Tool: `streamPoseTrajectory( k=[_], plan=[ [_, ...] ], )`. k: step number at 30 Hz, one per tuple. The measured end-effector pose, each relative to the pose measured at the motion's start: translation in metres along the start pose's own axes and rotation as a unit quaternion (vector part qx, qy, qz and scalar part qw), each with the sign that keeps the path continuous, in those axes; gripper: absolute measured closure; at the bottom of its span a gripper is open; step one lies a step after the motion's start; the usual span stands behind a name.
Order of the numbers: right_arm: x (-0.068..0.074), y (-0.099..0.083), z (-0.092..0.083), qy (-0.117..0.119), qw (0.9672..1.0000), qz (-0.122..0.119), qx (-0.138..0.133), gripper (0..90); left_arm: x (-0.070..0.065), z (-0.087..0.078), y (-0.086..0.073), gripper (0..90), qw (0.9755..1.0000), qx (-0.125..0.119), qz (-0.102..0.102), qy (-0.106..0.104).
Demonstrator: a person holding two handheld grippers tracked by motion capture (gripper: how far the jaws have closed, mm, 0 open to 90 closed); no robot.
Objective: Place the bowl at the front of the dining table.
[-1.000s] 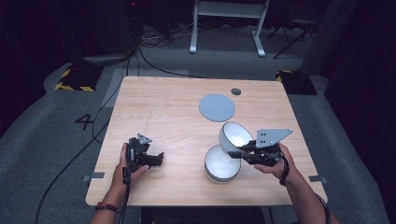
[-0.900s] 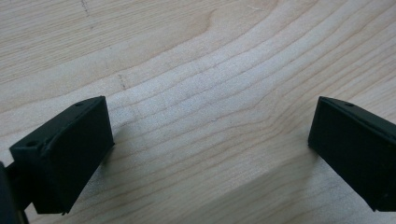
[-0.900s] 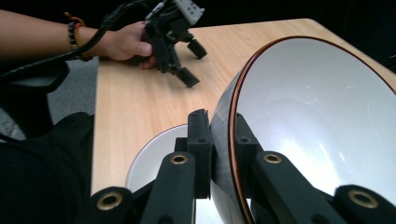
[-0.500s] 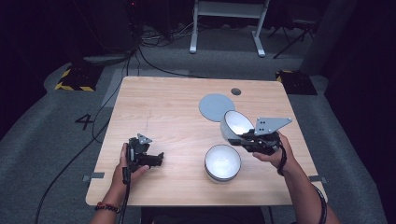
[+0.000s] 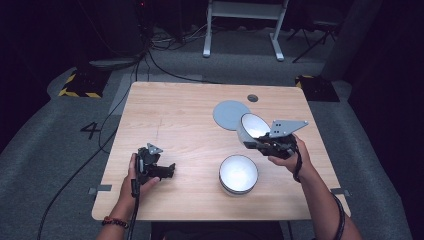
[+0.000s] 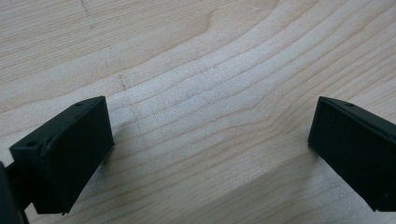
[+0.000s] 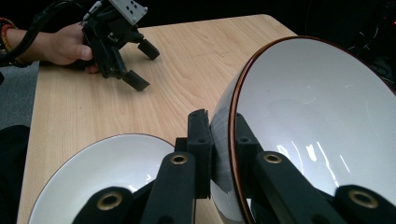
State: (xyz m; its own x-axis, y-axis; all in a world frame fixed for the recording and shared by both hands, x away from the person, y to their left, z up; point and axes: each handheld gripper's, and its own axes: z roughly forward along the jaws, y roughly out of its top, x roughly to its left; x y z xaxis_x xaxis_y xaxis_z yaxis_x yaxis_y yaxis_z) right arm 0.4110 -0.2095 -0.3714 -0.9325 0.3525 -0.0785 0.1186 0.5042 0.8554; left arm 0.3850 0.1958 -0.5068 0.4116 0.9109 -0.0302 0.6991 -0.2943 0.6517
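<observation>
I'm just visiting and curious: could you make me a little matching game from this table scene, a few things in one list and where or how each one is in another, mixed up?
Things:
1. held bowl
2. second bowl
3. grey disc
4. left tongs

States:
A. lying flat on the far part of the table
B. open, nothing between the jaws
C. tipped on edge, its rim pinched by the right tongs
D. standing upright on the table near the person

Pairs: 1-C, 2-D, 3-A, 4-B

Dim room, grey carpet floor point(image 5: 60, 150), white stand point(image 5: 243, 27) behind.
</observation>
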Motion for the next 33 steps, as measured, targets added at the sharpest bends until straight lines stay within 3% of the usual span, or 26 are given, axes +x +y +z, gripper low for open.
streamPoseTrajectory(
  k=[21, 33],
  plan=[
    [-0.032, 0.003, 0.035, -0.02, 0.9995, 0.01, 0.024, 82.7, 0.0, 0.0, 0.0, 0.0, 1.0, 0.0, 0.0, 0.0],
    [-0.052, 0.002, 0.06, -0.037, 0.9981, 0.028, 0.041, 82.7, 0.0, 0.0, 0.0, 0.0, 1.0, 0.0, 0.0, 0.0]
  ],
)
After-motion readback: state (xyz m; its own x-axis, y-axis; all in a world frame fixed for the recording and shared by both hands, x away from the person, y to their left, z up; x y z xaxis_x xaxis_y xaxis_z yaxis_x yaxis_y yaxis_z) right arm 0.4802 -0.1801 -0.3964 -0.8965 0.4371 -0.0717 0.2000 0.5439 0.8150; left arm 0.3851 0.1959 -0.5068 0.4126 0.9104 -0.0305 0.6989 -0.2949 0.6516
